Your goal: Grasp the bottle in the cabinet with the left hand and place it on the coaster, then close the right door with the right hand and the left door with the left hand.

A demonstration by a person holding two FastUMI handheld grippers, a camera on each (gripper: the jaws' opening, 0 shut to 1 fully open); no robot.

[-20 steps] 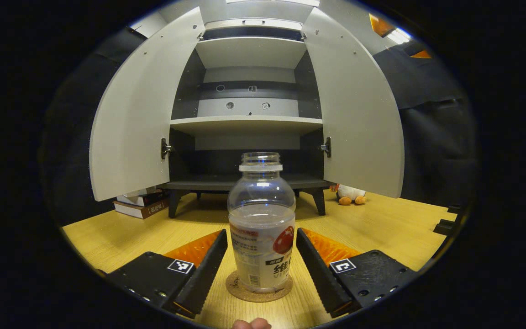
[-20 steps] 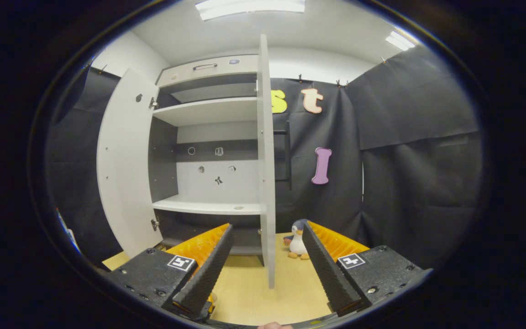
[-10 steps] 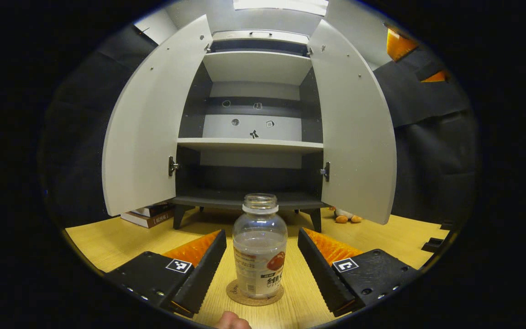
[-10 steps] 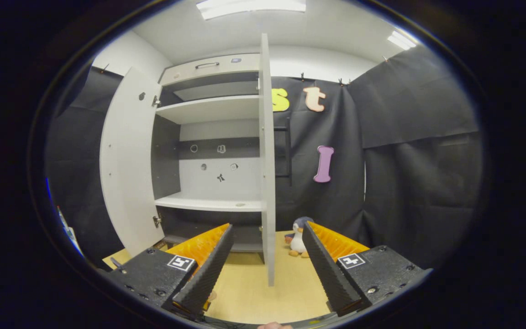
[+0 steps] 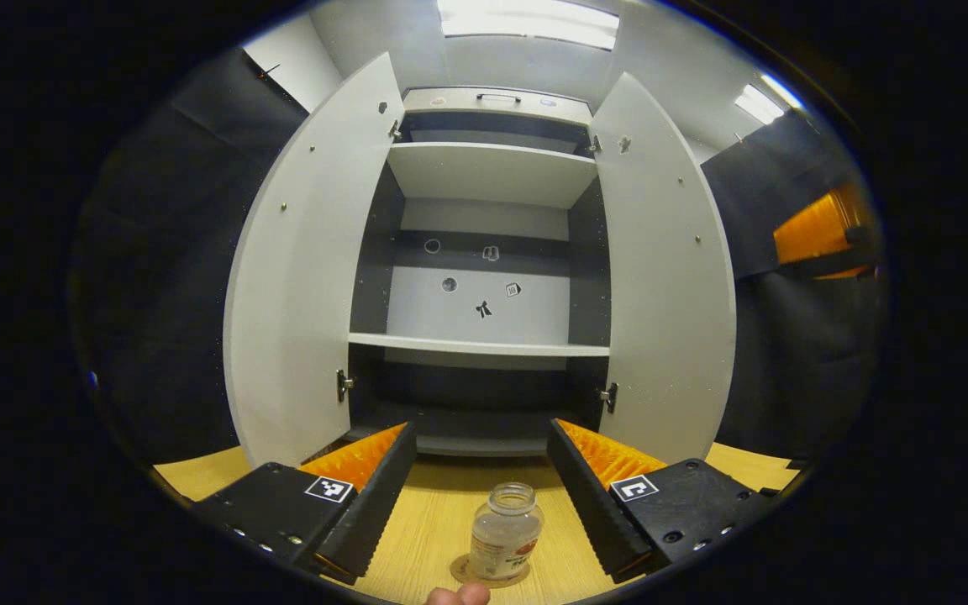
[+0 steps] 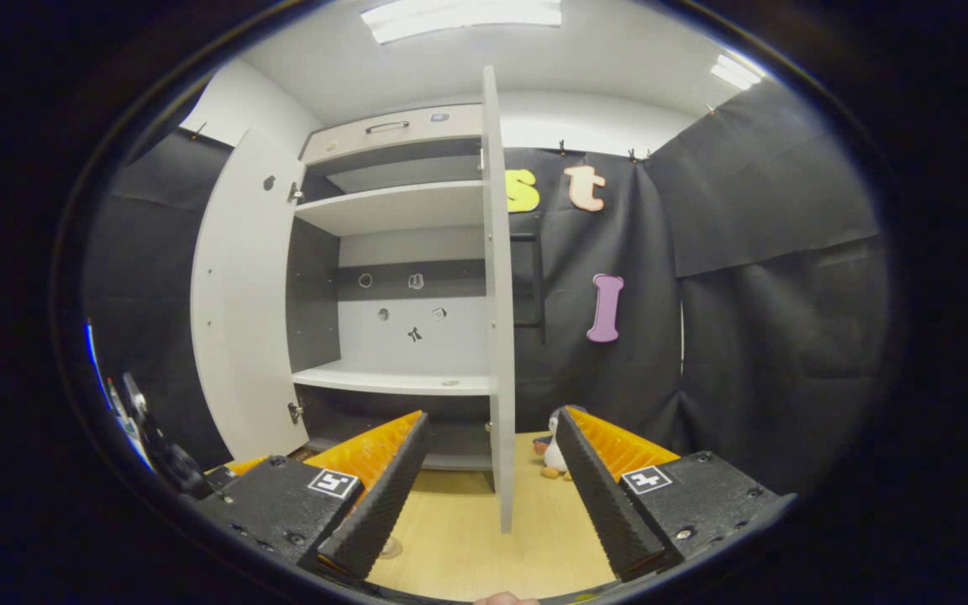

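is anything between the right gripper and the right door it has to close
Nothing visible stands in the way. In the right gripper view the right gripper is open, and the right door stands edge-on straight ahead between its fingers, with bare table between them.

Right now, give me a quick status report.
Left gripper open, clear of bottle. Bottle upright on coaster. Right gripper open, straddling right door edge. Both doors open.

Left gripper (image 5: pixel 477 504): jaws spread wide, nothing clamped, held level and pointed forward. Right gripper (image 6: pixel 491 496): jaws likewise spread wide, nothing gripped. A fingertip (image 5: pixel 459 596) is seen at the bottom edge.
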